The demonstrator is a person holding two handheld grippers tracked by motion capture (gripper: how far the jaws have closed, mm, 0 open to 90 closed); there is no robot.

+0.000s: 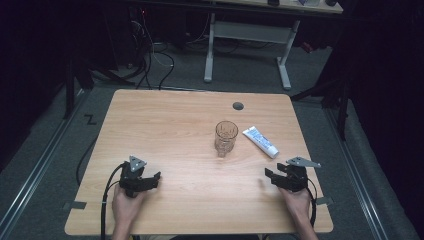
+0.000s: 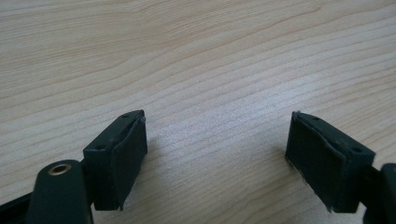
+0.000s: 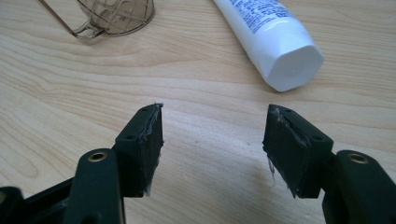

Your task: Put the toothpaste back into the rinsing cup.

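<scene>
A: Looking down from the high view, what lies on the table (image 1: 150, 120)?

B: A glass (image 1: 226, 138) stands upright near the middle, a little toward the far edge. Just to its right lies a white tube (image 1: 260, 141), flat on the wood, slanting with its cap toward the person's side. The two are near each other but apart.

A: And the grippers?

B: The left gripper (image 1: 156, 178) sits low by the near left part of the table, held in the person's left hand (image 1: 126, 206). The right gripper (image 1: 268, 173) is at the near right, in the right hand (image 1: 298, 202), with its jaws pointing in toward the middle.

A: How do the left jaws stand?

B: Wide apart. In the left gripper view the left gripper (image 2: 217, 149) has only bare wood grain between its two black pads, which touch nothing.

A: The right one?

B: Wide as well. In the right gripper view the right gripper (image 3: 214, 144) has bare table between its pads, and it holds nothing.

A: Where is the tube from there?

B: Ahead of the jaws and off to the right side of that view. The tube (image 3: 271, 32) lies with its white cap end nearest the gripper, close to the right pad but clear of it. The foot of the glass (image 3: 116, 16) shows at the top left, farther off.

A: Any contact?

B: None; both things lie free on the table.
</scene>
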